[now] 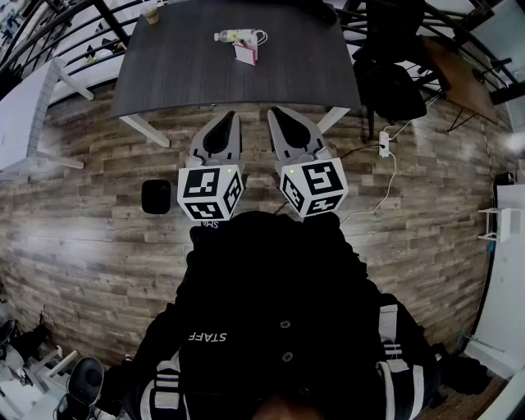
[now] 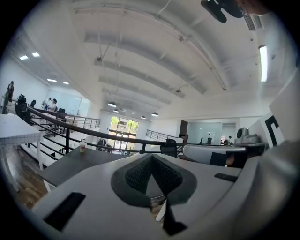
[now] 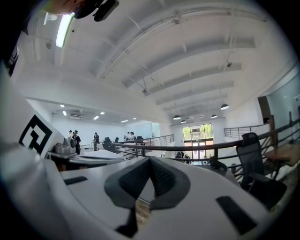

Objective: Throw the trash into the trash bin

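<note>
A person in a black jacket marked STAFF stands on a wood-plank floor and holds two grippers out side by side, nearly level. The left gripper and the right gripper both have their tongs pressed together at the tips, with nothing between them.

On the floor just to the left of the left gripper sits a black bin, seen from above. To the right a white power strip lies on the planks with its cable trailing toward the person.

Ahead of the grippers stands a dark grey table. The trash lies on its far half, well apart from both grippers and from the bin: a clear plastic bottle on its side and, just in front of it, a pink-and-white packet. A cup stands at the table's far left edge. A black office chair is at the table's right end, and a white table stands off to the left.

Only the head view shows the floor, the bin and the trash. The gripper views look level across the room instead: a dark railing behind the table, a white ribbed ceiling with strip lights, and bright glass doors at the far end. The left gripper view catches the cup on the tabletop. The right gripper view shows people standing far off.
</note>
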Tool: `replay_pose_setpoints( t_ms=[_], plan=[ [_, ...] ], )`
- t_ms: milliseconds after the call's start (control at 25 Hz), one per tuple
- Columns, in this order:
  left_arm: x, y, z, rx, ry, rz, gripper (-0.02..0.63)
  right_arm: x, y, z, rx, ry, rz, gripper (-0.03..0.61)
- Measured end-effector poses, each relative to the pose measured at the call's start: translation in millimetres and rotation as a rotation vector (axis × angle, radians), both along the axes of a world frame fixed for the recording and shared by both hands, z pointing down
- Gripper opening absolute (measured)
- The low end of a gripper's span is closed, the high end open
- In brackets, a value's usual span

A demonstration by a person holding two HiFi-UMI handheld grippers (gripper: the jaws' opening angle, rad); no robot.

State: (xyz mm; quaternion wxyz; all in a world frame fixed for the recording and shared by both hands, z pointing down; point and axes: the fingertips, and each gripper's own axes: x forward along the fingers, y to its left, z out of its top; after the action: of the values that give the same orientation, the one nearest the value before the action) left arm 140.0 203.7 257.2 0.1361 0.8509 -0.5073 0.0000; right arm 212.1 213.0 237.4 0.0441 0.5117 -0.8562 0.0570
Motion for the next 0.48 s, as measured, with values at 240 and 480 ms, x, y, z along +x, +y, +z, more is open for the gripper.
replay_pose_setpoints(
  t_ms=[240,480],
  plan=[
    [-7,-5,13,-0.018,0.002,0.005,0.002,-4,-6,10,-0.014,-0.010,0.015,0.015],
    [-18,7,28,-0.048,0.004,0.031,0.002,-17,8,23,-0.038,0.001,0.033,0.015]
  ],
)
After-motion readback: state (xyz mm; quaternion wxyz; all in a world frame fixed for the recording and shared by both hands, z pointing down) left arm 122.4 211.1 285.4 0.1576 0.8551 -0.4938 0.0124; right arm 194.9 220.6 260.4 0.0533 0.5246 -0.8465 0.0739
